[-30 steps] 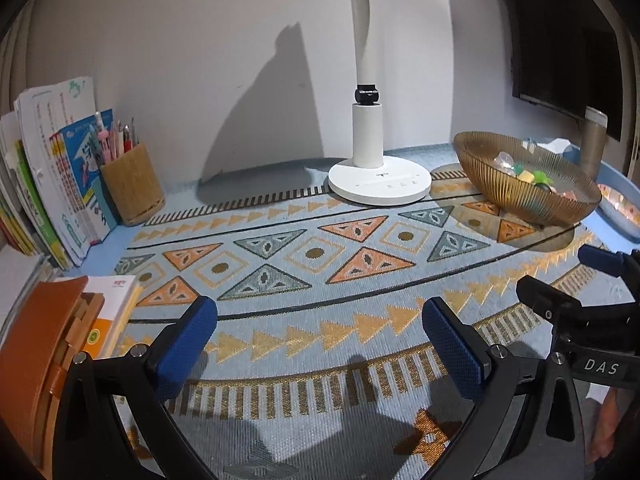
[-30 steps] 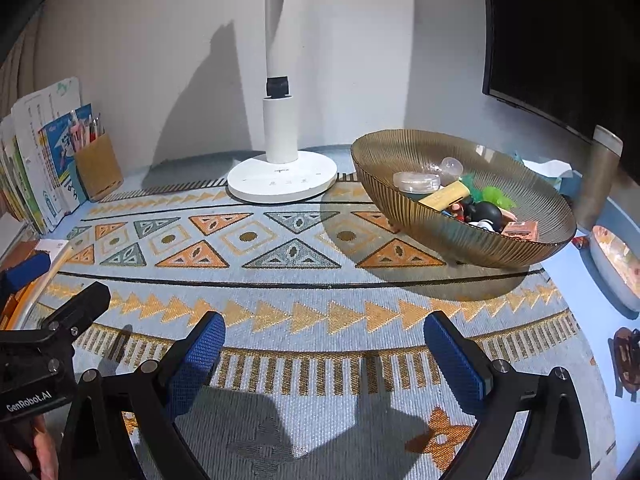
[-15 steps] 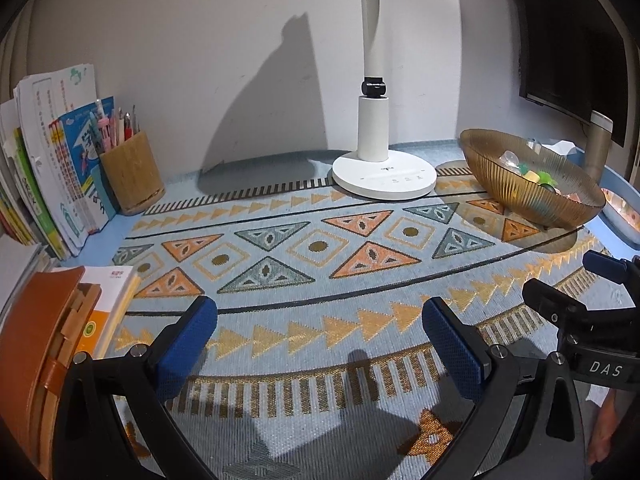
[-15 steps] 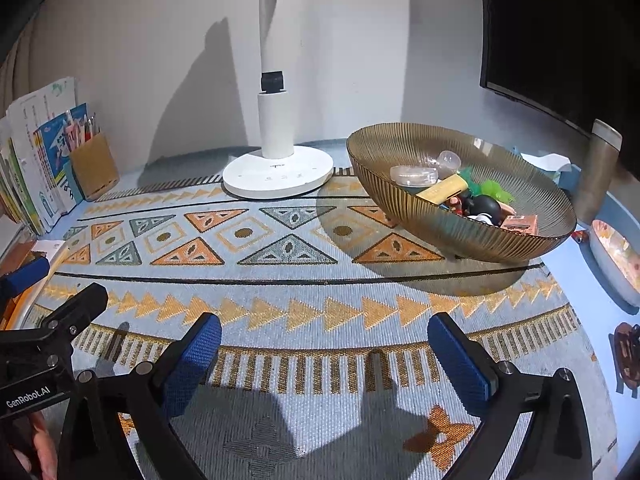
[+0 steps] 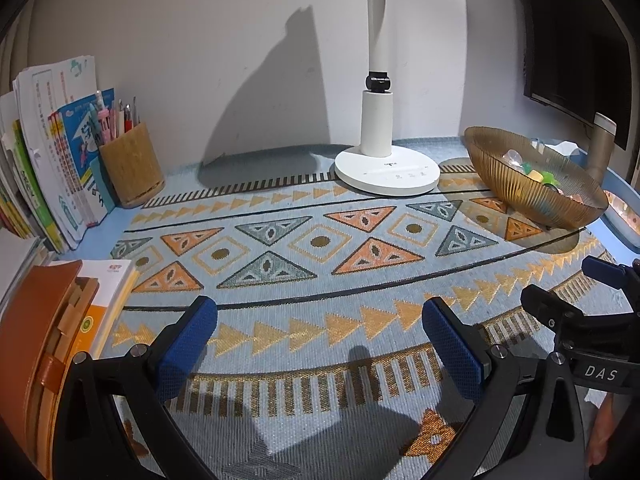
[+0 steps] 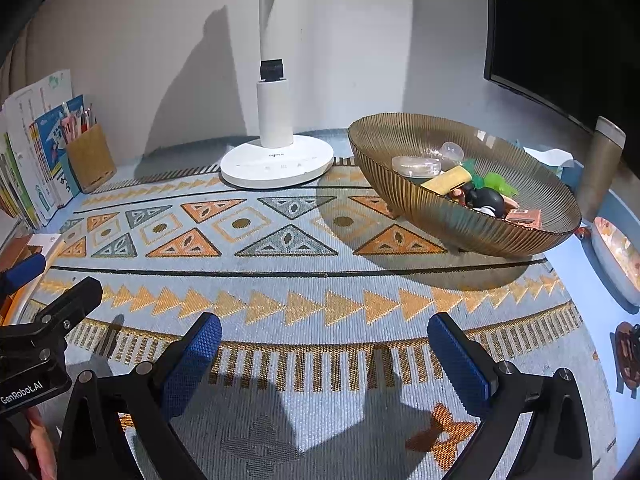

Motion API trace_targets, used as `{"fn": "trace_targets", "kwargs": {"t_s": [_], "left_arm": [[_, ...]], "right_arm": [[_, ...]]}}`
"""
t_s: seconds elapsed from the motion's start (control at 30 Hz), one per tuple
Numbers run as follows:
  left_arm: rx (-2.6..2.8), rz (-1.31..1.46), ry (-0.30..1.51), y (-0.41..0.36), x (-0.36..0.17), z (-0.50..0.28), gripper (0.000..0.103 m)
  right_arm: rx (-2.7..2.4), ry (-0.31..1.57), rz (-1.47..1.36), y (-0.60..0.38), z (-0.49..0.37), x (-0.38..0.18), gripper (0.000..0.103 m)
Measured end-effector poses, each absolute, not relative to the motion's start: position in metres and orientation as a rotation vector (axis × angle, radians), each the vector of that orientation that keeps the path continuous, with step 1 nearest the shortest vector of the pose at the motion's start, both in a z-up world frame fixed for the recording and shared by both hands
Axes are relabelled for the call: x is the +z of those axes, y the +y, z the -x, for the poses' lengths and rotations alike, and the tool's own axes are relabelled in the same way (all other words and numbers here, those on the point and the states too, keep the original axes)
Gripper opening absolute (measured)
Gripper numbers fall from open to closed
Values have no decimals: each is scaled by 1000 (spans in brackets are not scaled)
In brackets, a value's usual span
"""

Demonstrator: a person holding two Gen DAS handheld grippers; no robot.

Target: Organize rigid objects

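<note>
A desk [image 5: 248, 168] with a pale blue top stands against a white wall, and a large woven mat [image 5: 320, 280] patterned with orange and grey triangles covers most of it. A dark monitor [image 6: 560, 32] hangs over the desk's right back corner, its post [image 6: 600, 168] standing behind the bowl.

A white lamp [image 6: 276, 160] rests its round base on the mat's back edge, near the middle of the desk's back edge. Along the desk's left edge, upright books [image 5: 52, 160] lean together, and a wooden pen holder [image 5: 132, 164] full of pens stands just beside them at the left back corner. Nearer the front left corner lies a flat stack of books with a brown leather case [image 5: 36, 340] on it.

A ribbed amber bowl [image 6: 400, 136] sits on the mat's right back part, to the right of the lamp. It holds small rigid items heaped together: a clear round case [image 6: 416, 166], a yellow block [image 6: 448, 180], green plastic pieces [image 6: 496, 182], a black rounded figure [image 6: 488, 200] and a small orange box [image 6: 524, 216].

Both tongs hover over the mat's front edge, well apart from the bowl. The left gripper [image 5: 320, 344] has its blue-padded fingers spread wide with nothing between them; the bowl lies far ahead to its right. The right gripper [image 6: 324, 356] is likewise spread wide and holds nothing; the bowl lies ahead, slightly to its right. The two tongs are side by side, each showing at the edge of the other's view.
</note>
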State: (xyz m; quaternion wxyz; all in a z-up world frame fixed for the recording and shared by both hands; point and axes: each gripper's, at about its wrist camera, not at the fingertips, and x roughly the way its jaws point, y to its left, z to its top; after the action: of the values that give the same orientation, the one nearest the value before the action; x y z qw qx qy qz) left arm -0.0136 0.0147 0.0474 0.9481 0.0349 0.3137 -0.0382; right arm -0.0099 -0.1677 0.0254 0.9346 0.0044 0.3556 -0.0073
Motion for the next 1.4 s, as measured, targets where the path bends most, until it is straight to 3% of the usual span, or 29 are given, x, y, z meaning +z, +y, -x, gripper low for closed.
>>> {"fn": "trace_targets", "kwargs": {"t_s": [0.23, 0.4, 0.57, 1.4], "left_arm": [[-54, -56, 692, 18, 41, 5, 102], [-55, -37, 844, 19, 25, -17, 102], [-28, -9, 954, 21, 11, -31, 103], [-15, 11, 929, 23, 5, -32, 103]], "right_arm": [[-16, 806, -9, -167, -4, 18, 103], [34, 969, -22, -167, -31, 0, 103], [32, 972, 8, -160, -41, -1, 103], [33, 933, 0, -158, -41, -3, 103]]}}
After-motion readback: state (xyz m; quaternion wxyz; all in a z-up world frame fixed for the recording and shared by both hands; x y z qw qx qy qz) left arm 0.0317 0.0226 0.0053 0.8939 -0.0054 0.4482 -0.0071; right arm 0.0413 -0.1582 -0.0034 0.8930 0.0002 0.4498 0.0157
